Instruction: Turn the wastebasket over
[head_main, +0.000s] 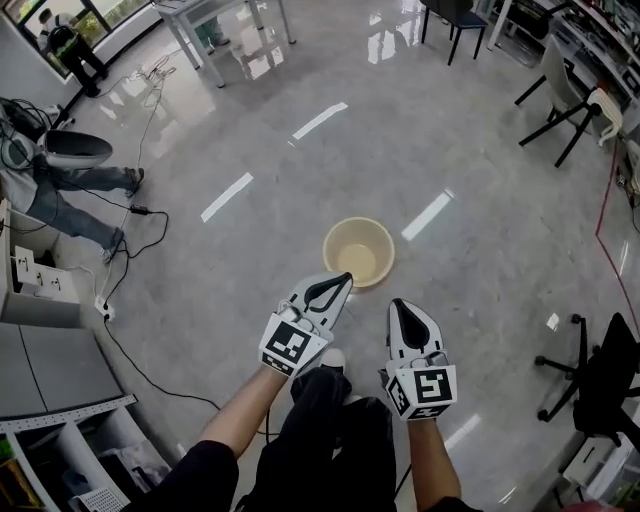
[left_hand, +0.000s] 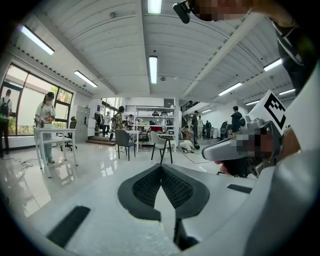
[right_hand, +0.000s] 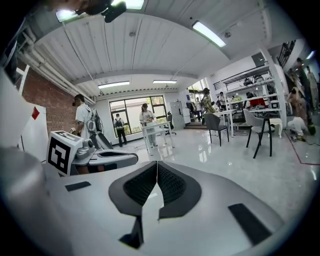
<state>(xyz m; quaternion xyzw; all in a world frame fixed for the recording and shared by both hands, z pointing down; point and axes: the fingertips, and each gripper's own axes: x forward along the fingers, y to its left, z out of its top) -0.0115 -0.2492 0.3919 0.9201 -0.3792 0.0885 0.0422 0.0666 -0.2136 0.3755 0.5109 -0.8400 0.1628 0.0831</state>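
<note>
A round beige wastebasket (head_main: 358, 251) stands upright on the grey floor, its open mouth facing up and nothing visible inside. My left gripper (head_main: 346, 277) is shut and empty, its tip just in front of the basket's near rim in the head view. My right gripper (head_main: 397, 303) is also shut and empty, a little nearer to me and right of the basket. In the left gripper view the left gripper (left_hand: 161, 167) has its jaws meeting, and the right gripper (left_hand: 235, 147) shows beside it. The right gripper view shows the closed right gripper (right_hand: 157, 163) and the left gripper (right_hand: 107, 157). Neither gripper view shows the basket.
Cables (head_main: 135, 210) trail over the floor at the left beside a seated person's legs (head_main: 70, 205). A shelf unit (head_main: 60, 380) stands at lower left, a black office chair (head_main: 600, 380) at right. Tables (head_main: 215, 25) and chairs (head_main: 560, 100) line the far side.
</note>
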